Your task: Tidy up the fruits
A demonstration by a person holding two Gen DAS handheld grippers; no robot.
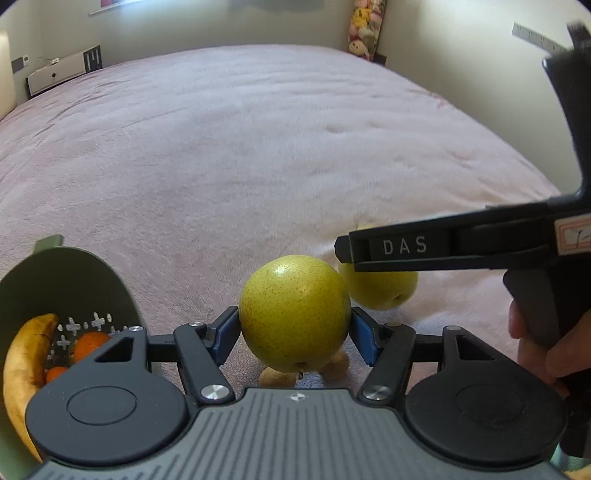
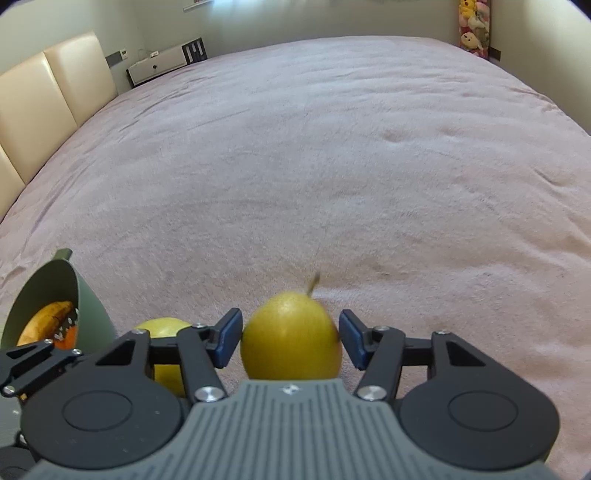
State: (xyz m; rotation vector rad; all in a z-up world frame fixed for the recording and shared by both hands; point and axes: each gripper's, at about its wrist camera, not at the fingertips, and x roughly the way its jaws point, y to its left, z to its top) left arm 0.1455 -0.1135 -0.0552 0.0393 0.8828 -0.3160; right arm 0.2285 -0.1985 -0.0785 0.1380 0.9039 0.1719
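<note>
In the left wrist view my left gripper (image 1: 294, 322) is shut on a yellow-green pear (image 1: 295, 314), with both blue pads against its sides. The pear hangs above the pink blanket, over two small brown fruits (image 1: 277, 378). In the right wrist view my right gripper (image 2: 290, 325) holds a second pear (image 2: 291, 339), stem up, with a pad touching each side. From the left view that gripper (image 1: 347, 251) shows side-on across this pear (image 1: 380, 291). A green perforated bowl (image 1: 92, 266) at the left holds a banana (image 1: 26, 354) and oranges (image 1: 92, 341).
A wide pink blanket (image 2: 314, 166) covers the bed ahead. A cream padded headboard (image 2: 44, 96) lines the left side. Plush toys (image 2: 474, 29) hang in the far right corner. A person's hand (image 1: 535, 350) grips the right handle. The bowl (image 2: 55, 280) stands at the left.
</note>
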